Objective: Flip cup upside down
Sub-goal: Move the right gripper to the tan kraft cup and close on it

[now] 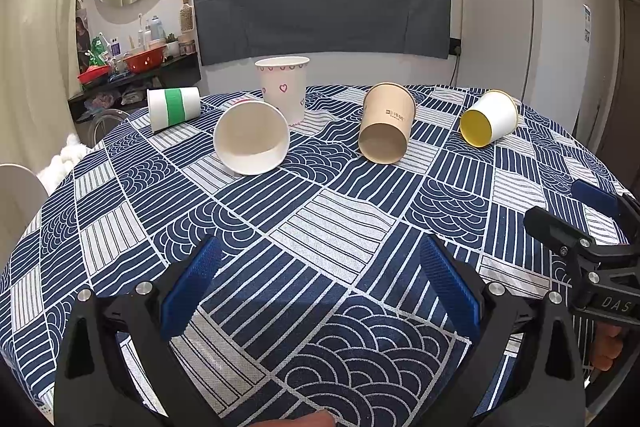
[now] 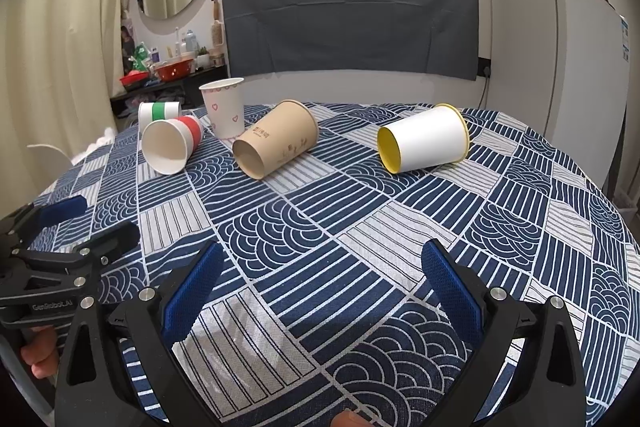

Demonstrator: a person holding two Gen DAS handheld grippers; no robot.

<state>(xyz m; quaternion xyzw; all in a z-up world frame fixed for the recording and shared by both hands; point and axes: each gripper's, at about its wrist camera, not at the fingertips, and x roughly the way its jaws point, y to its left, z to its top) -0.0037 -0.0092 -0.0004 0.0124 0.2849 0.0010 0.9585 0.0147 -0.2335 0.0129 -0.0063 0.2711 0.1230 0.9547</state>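
Since the heart cup [image 1: 283, 87] at the far bench is thin, light, crushable paper, either wide-open, empty gripper, left [image 1: 320, 283] or right [image 2: 320, 287], should pinch mid-wall gently.

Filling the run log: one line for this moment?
left claw open, empty | right claw open, empty | upright heart-printed paper cup untouched | four cups lying
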